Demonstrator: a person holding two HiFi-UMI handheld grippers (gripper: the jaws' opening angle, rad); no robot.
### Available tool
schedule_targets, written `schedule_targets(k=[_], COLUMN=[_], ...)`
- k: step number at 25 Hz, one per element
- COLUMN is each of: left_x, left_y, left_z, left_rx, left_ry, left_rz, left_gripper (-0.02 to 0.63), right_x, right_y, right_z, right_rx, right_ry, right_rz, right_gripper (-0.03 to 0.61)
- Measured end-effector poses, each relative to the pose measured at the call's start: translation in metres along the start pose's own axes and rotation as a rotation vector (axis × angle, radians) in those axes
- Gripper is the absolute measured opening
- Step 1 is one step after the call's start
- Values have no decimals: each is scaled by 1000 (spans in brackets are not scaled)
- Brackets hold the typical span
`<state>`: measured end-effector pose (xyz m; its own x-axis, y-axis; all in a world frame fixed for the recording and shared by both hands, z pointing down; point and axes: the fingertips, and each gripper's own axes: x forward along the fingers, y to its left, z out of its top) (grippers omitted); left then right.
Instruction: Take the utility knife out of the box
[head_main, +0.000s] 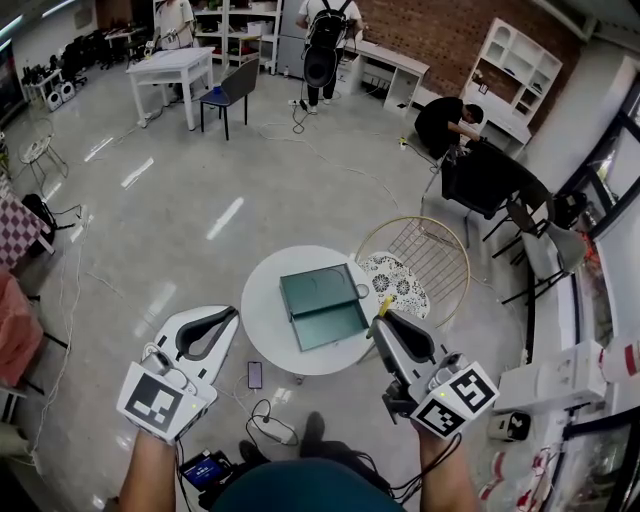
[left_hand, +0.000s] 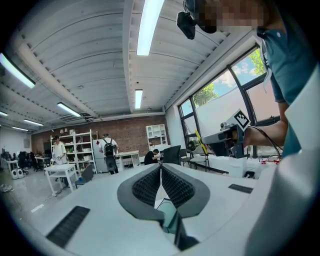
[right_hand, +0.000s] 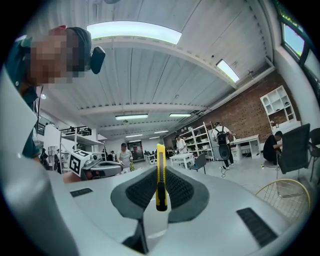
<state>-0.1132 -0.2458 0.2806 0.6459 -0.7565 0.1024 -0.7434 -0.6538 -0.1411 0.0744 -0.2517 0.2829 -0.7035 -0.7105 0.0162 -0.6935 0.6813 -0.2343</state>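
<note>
A green box (head_main: 322, 308) lies open on the round white table (head_main: 262, 300); nothing shows inside it. My right gripper (head_main: 380, 322) hovers at the table's right edge, shut on a yellow utility knife (head_main: 385, 306). In the right gripper view the knife (right_hand: 160, 178) stands upright between the ribbed pads, its tip past the gripper (right_hand: 160, 172). My left gripper (head_main: 230, 316) hangs left of the table, off its edge. Its jaws (left_hand: 161, 169) are shut with nothing between them. The right gripper (left_hand: 226, 135) with the knife (left_hand: 199, 140) also shows in the left gripper view.
A gold wire chair (head_main: 425, 255) with a patterned cushion (head_main: 396, 285) stands right behind the table. A phone (head_main: 254, 375) and a power strip with cables (head_main: 270, 428) lie on the floor near my feet. People, desks and shelves are far back.
</note>
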Motion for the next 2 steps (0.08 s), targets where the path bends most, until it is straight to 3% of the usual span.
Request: schedule_targets(k=[2], left_x=[-2], left_y=[9], left_z=[-3], left_rx=[-2], left_ry=[5], left_rz=[0], left_gripper=[26], right_x=[9], right_y=[2], right_z=[-2], right_rx=[1], right_ry=[5], right_rz=[0], right_gripper=[71])
